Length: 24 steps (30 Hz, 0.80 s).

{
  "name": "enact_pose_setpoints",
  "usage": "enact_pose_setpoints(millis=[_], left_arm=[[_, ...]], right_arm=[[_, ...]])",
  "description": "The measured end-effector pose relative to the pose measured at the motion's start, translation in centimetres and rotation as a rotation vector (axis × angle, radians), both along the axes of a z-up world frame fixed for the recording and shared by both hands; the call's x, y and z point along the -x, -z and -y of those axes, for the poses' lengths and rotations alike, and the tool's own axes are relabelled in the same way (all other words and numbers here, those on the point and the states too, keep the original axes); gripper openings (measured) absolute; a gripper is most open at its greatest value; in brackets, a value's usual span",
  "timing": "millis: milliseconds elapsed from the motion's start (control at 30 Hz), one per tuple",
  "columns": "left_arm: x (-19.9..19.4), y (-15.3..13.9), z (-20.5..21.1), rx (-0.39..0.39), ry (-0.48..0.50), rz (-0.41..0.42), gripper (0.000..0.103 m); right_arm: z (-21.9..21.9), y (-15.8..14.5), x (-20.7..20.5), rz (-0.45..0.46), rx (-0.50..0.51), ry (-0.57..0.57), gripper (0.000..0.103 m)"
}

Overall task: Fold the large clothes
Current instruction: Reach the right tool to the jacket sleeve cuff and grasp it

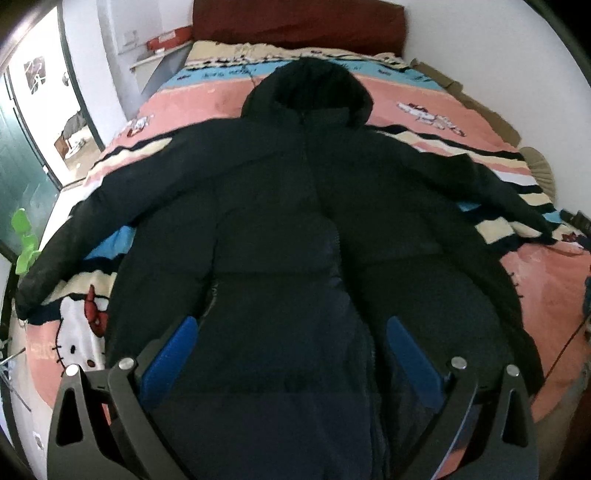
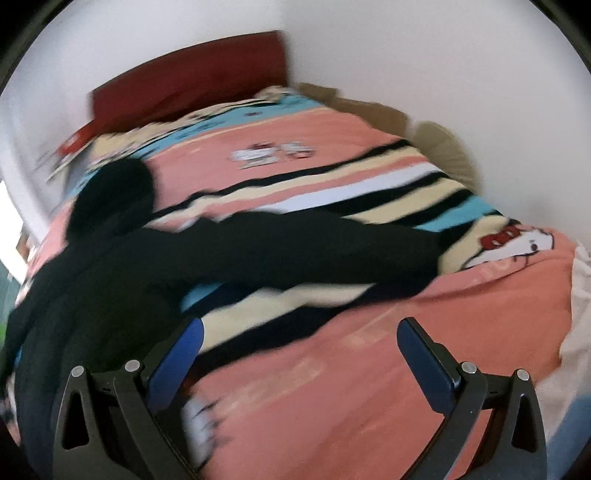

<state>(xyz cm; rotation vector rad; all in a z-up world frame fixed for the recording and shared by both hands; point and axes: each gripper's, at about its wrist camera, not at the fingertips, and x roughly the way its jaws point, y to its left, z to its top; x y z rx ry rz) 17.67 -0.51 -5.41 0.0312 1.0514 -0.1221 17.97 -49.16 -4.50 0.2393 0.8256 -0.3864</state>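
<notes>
I see jacket [image 1: 280,206] flat on bed [image 1: 546,295], hood at 12 o'clock, sleeves 9-3; left gripper [image 1: 291,332] and right gripper [image 2: 301,336] fingers wide, empty.

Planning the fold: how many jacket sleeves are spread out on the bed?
2. One sleeve stretches to the bed's left edge; the other sleeve reaches right across the striped blanket. Neither looks hidden.

A striped cartoon bedspread [image 1: 424,99] meets a dark-red headboard [image 1: 295,22].

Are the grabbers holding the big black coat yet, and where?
No. Both are open and hold nothing. The left gripper hovers over the black hooded puffer coat; the right gripper is over the pink striped bedspread.
</notes>
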Motion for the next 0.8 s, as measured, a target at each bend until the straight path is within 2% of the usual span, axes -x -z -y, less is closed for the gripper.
enact_pose_setpoints(millis=[167, 333, 400, 467, 600, 633, 733, 800], left_arm=[[-1.9, 1.9, -0.2, -0.002, -0.065, -0.029, 0.103], [-3.4, 3.3, -0.5, -0.027, -0.101, -0.048, 0.103], [-3.7, 3.6, -0.5, -0.034, -0.102, -0.054, 0.103], [-3.9, 3.8, -0.3, -0.051, -0.1, -0.059, 0.103], [-4.4, 3.9, -0.4, -0.043, -0.1, -0.072, 0.103], [-4.4, 3.8, -0.4, -0.039, -0.098, -0.073, 0.103], [-4.4, 3.8, -0.6, -0.023, -0.089, -0.08, 0.103], [-4.4, 3.9, -0.8, -0.009, -0.088, -0.089, 0.103]], right_arm=[[9.6, 1.9, -3.5, -0.015, -0.065, 0.144, 0.102], [17.7, 5.9, -6.3, -0.047, -0.175, 0.278, 0.102], [19.8, 7.6, -6.8, -0.051, -0.223, 0.312, 0.101], [21.4, 9.2, -7.4, -0.064, -0.26, 0.338, 0.095], [22.4, 11.2, -8.4, -0.074, -0.305, 0.35, 0.09], [22.5, 11.4, -8.7, -0.075, -0.311, 0.346, 0.086], [22.3, 11.9, -9.6, -0.074, -0.341, 0.303, 0.056], [22.0, 11.9, -10.0, -0.087, -0.329, 0.288, 0.046]])
